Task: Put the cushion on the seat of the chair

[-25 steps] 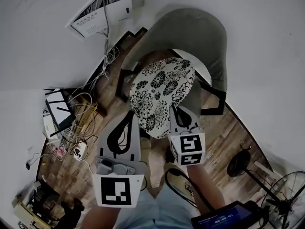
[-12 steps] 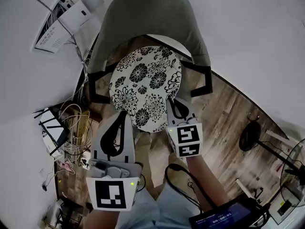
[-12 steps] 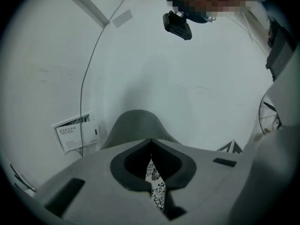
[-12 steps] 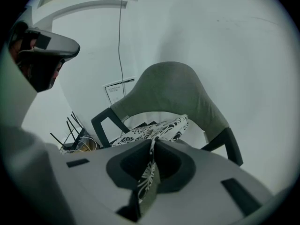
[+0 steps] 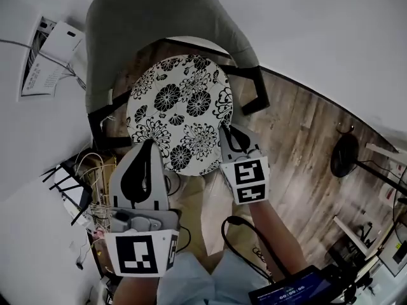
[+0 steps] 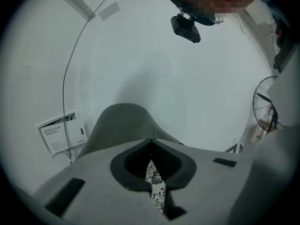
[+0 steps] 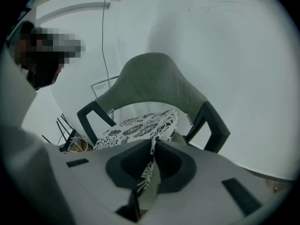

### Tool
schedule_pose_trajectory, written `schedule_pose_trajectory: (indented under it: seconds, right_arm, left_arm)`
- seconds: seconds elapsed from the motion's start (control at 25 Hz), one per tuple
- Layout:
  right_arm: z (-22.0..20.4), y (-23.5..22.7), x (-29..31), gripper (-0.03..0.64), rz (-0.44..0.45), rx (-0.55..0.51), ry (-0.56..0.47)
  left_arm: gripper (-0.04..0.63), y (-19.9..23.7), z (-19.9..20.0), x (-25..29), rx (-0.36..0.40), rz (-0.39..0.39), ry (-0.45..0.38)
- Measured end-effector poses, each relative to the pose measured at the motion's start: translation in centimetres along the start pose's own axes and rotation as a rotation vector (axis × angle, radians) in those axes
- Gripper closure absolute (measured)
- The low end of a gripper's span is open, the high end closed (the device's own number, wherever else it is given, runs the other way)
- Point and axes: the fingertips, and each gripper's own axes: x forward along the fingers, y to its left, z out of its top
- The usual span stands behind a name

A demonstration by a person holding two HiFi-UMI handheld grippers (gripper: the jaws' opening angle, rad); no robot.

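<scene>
While both hands angle their grippers down toward the chair (image 5: 150, 18), the left gripper (image 5: 147, 145) clamps the near edge of the floral cushion (image 5: 181, 113), which lies over the seat. The right gripper (image 5: 230, 129) is at the cushion's right edge, its jaws opening with the fabric between them.

Cushion (image 5: 181, 116): white, black flower and leaf print all over.
Chair (image 5: 152, 18): grey-green upholstered back; black arm frames on both sides.
Floor (image 5: 299, 145): brown wood planks with streaky grain, right of the chair.
Wall (image 5: 331, 30): plain off-white, behind the chair.
Wall box (image 5: 63, 40): white, with a sheet of fine black print, left of the chair.
Fan base (image 5: 346, 155): black, right of the chair.
</scene>
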Motion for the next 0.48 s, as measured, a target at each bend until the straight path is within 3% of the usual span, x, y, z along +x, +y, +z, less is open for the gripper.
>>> schedule_pose_trajectory:
  seconds: [0.32, 0.48]
  right_arm:
    - [-2.9, -2.5, -0.1, 0.577, -0.031, 0.034, -0.034]
    - [-4.7, -3.7, 1.1, 0.575, -0.056, 0.062, 0.005]
  left_arm:
    - [0.586, -3.7, -2.6, 3.3, 0.038, -0.078, 0.003]
    - [0.586, -3.4, -2.9, 4.8, 0.039, -0.1, 0.011]
